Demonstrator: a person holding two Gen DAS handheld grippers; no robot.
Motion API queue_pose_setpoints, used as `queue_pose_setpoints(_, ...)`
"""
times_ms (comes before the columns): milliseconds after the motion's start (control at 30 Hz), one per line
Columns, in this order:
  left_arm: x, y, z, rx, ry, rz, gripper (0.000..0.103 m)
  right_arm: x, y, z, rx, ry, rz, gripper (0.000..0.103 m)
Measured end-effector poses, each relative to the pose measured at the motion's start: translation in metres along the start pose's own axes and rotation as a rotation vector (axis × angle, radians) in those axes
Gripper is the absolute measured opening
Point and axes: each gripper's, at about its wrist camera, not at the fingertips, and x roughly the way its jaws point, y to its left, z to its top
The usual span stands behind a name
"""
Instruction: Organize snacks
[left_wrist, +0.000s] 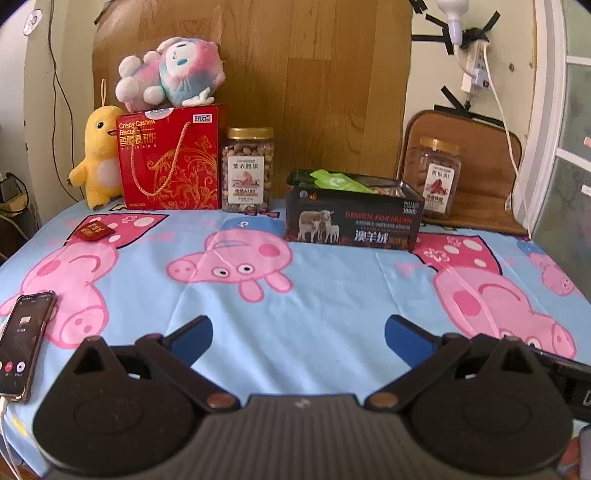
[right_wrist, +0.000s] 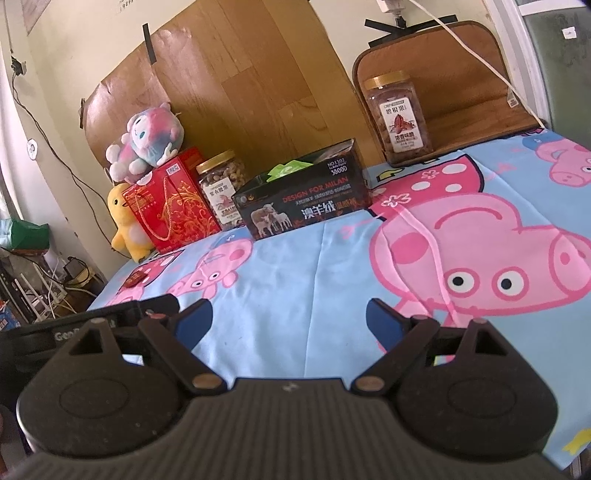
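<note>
Left tool (left_wrist: 298, 334): hovered low over the near edge of the counter, its 2 blue-padded fingers (left_wrist: 194, 338) spread wide with nothing between them.
Right tool (right_wrist: 290, 321): sat beside the left one over the same near edge, fingers also wide apart and empty.
Counter (left_wrist: 332, 295): was covered by a light blue cloth printed with pink cartoon pigs.
Phone (left_wrist: 24, 343): lay flat at the near left corner, screen lit, a white cable at its near end.
Red packet (left_wrist: 92, 232): a small snack lay alone on the cloth at the left, in front of the red box and well apart from the black box.
Black box (left_wrist: 352, 221): stood open-topped right of centre toward the back, with green packets (left_wrist: 338, 181) showing above its rim.
Left jar (left_wrist: 248, 170): gold-lidded, full of nuts, stood just beside the red gift box (left_wrist: 168, 158).
Right jar (right_wrist: 399, 114): gold-lidded, stood at the far right behind the black box, in front of a brown cushion (right_wrist: 461, 92).
Plush toys: a yellow duck (left_wrist: 98, 155) stood left of the red gift box; a pink-and-blue doll (left_wrist: 173, 72) lay on top of it.
</note>
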Motion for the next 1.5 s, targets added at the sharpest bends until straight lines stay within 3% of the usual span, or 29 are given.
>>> queue_pose_setpoints(133, 0.002, 0.0, 0.001, 0.004, 0.005, 0.062, 0.103, 0.001, 0.0, 0.0, -0.001, -0.002, -0.004, 0.092)
queue_pose_setpoints(367, 0.002, 0.004, 0.0, -0.007, 0.016, 0.049, 0.103, 0.006, 0.002, -0.002, -0.007, 0.02, -0.002, 0.092)
queue_pose_setpoints(733, -0.01, -0.001, 0.008, 0.003, -0.068, 0.093, 0.103, -0.006, 0.002, 0.008, -0.044, -0.005, 0.008, 0.092)
queue_pose_setpoints(1000, -0.018, -0.011, 0.017, 0.019, -0.049, 0.034, 0.103, -0.012, -0.006, 0.017, -0.069, 0.039, 0.004, 0.093)
queue_pose_setpoints(1167, -0.027, -0.003, 0.018, -0.017, -0.085, -0.002, 0.103, -0.016, -0.004, 0.014, -0.083, 0.041, 0.02, 0.095)
queue_pose_setpoints(1500, -0.013, -0.003, 0.015, -0.001, 0.016, 0.022, 0.103, -0.014, -0.002, 0.017, -0.069, 0.063, 0.024, 0.096)
